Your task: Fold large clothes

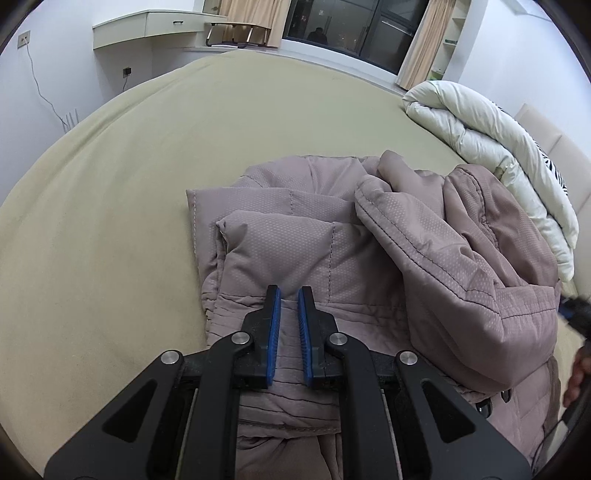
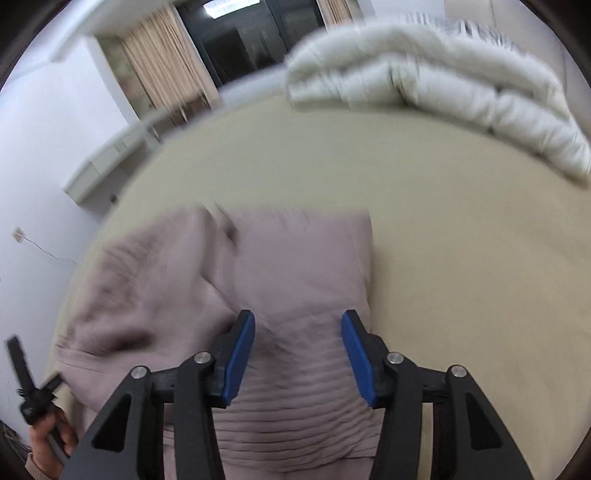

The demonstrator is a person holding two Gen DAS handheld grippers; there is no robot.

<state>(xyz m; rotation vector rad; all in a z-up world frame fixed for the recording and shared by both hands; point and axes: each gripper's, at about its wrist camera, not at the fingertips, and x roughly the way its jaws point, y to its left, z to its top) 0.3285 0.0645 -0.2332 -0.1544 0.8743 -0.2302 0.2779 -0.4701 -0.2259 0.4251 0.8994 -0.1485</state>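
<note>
A mauve jacket lies partly folded on the bed, near its front edge. The left gripper is over it, jaws slightly apart, pinching nothing. The right gripper has its jaws spread wide above the jacket. A duvet lies at the bed's right edge.

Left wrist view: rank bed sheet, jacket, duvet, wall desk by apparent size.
1. bed sheet
2. jacket, though nearness to the camera inflates it
3. duvet
4. wall desk, farthest away

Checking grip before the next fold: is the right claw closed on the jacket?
No, the right claw is spread wide above the jacket, pinching nothing.
</note>
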